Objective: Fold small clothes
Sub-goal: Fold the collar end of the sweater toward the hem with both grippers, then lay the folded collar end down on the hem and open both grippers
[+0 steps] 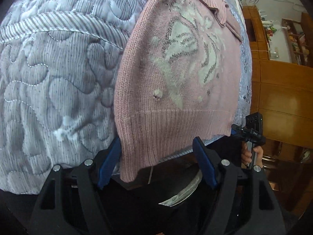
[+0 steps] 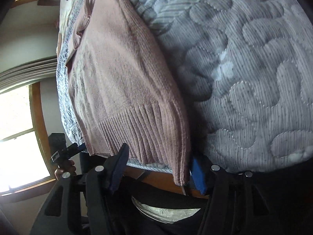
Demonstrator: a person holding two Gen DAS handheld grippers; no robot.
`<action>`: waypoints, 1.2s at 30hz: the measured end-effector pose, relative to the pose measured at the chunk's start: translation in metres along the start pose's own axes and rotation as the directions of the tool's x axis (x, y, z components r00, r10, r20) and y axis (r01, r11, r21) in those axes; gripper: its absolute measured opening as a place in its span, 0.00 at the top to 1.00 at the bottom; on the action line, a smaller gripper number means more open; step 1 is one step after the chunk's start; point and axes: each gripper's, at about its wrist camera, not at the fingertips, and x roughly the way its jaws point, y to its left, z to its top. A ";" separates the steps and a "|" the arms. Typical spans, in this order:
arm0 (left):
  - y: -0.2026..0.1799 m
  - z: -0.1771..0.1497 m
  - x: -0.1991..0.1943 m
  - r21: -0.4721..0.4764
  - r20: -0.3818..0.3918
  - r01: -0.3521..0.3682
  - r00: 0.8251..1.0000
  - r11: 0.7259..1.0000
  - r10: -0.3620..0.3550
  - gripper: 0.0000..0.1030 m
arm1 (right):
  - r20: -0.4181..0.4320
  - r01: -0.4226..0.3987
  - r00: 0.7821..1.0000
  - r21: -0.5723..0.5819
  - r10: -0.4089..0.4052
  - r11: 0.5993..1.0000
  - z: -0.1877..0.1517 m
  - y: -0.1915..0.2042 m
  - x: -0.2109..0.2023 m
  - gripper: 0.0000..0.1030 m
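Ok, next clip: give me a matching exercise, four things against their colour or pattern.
Things:
1. sweater
2. quilt
3. left tool pads
4. cabinet

Looks:
a. brown wood
b. pink knit with a white motif
c. blue
d. grey-white stripes, stitched swirls

Pairs: 1-b, 2-d, 3-c, 4-a

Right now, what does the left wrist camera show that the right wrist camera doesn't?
Only the left wrist view shows the sweater's white knit pattern, a small hole, and wooden shelves.

Only the right wrist view shows a bright window and curtain.

Both show the pink sweater on the quilt, its ribbed hem hanging over the edge between open fingers, and the other gripper held in a hand: right, left.
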 end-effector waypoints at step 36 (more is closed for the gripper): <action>-0.034 0.006 -0.116 -0.094 0.434 0.470 0.813 0.878 -0.388 0.93 | 0.285 -0.303 0.903 -0.110 0.322 0.947 0.025 0.078 -0.116 0.92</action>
